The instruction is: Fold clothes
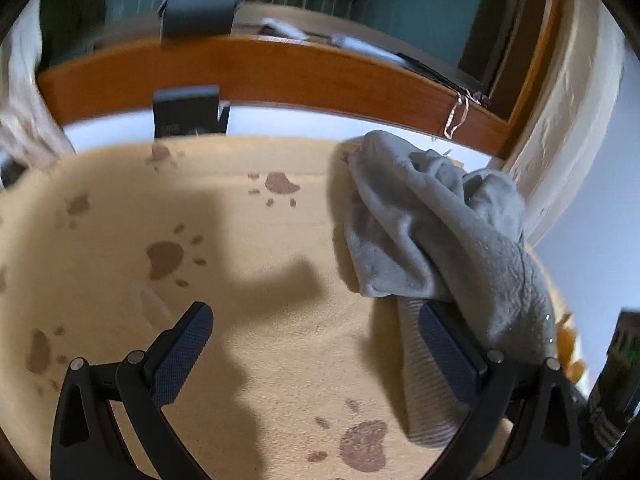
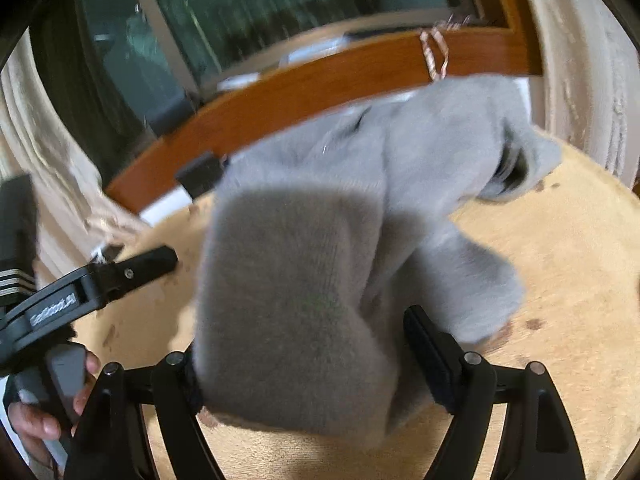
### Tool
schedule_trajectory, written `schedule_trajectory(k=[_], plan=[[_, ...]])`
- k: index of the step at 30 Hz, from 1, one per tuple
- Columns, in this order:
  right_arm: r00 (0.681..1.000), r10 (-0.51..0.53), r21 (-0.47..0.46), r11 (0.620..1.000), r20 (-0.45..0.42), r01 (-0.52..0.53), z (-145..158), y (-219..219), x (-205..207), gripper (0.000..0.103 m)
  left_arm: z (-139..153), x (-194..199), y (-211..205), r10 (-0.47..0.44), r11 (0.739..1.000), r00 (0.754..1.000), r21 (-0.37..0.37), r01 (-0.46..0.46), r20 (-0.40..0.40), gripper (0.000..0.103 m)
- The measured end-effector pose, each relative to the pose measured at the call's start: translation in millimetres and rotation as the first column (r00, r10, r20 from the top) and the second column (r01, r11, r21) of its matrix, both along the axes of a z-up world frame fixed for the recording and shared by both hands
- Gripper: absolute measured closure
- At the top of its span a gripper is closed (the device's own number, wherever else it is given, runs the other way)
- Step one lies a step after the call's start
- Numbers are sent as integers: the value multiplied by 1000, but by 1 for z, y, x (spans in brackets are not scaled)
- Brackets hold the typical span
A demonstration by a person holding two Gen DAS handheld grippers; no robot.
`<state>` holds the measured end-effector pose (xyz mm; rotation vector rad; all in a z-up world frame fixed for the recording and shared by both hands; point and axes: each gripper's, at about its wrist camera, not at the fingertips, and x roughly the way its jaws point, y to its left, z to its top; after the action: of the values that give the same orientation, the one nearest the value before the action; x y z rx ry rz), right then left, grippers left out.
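Observation:
A grey fleece garment (image 1: 432,224) lies crumpled on the yellow paw-print blanket (image 1: 248,240), toward its right side. My left gripper (image 1: 312,312) is open wide. The garment drapes over the outside of its right finger, and a ribbed cuff (image 1: 424,392) hangs just inside that finger. Nothing is pressed between the pads. In the right wrist view a thick fold of the garment (image 2: 296,288) fills the gap of my right gripper (image 2: 304,328) and hides its left finger. Its right finger (image 2: 430,354) stands free of the cloth, and the jaws are wide.
A wooden bed rail (image 1: 280,72) runs along the far edge of the blanket, with a dark window behind. Cream curtains (image 1: 560,140) hang at the right. A hand (image 2: 44,420) holds the left gripper's handle (image 2: 100,284) at lower left in the right wrist view.

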<state>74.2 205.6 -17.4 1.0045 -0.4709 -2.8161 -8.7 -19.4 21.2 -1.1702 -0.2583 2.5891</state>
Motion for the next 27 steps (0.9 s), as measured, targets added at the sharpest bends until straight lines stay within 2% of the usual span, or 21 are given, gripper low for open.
schedule_trajectory(k=[4, 6, 9, 12, 15, 18, 22, 27], plan=[[994, -60, 60, 996, -89, 66, 14, 4, 10, 20, -3, -11, 0, -29, 997, 997, 79, 24, 67, 0], [988, -80, 61, 994, -134, 89, 20, 7, 13, 20, -3, -17, 6, -53, 993, 994, 107, 42, 96, 0], [980, -94, 60, 993, -175, 105, 28, 9, 21, 20, 1, -24, 20, -78, 993, 991, 101, 67, 112, 0], [972, -112, 57, 990, -206, 126, 36, 12, 27, 20, -1, -29, 31, -120, 986, 981, 131, 100, 156, 0], [943, -199, 35, 976, -267, 216, 46, 22, 40, 20, -2, -36, 42, -139, 981, 974, 158, 111, 179, 0], [919, -272, 16, 957, -285, 288, 52, 32, 47, 20, -4, -47, 54, -114, 987, 974, 134, 89, 197, 0], [935, -265, 1, 962, -235, 273, 49, 34, 38, 20, -10, -60, 73, -124, 989, 966, 108, 102, 225, 0], [927, -262, 28, 960, -268, 279, 56, 24, 45, 20, -20, -71, 92, -128, 991, 952, 83, 109, 277, 0]])
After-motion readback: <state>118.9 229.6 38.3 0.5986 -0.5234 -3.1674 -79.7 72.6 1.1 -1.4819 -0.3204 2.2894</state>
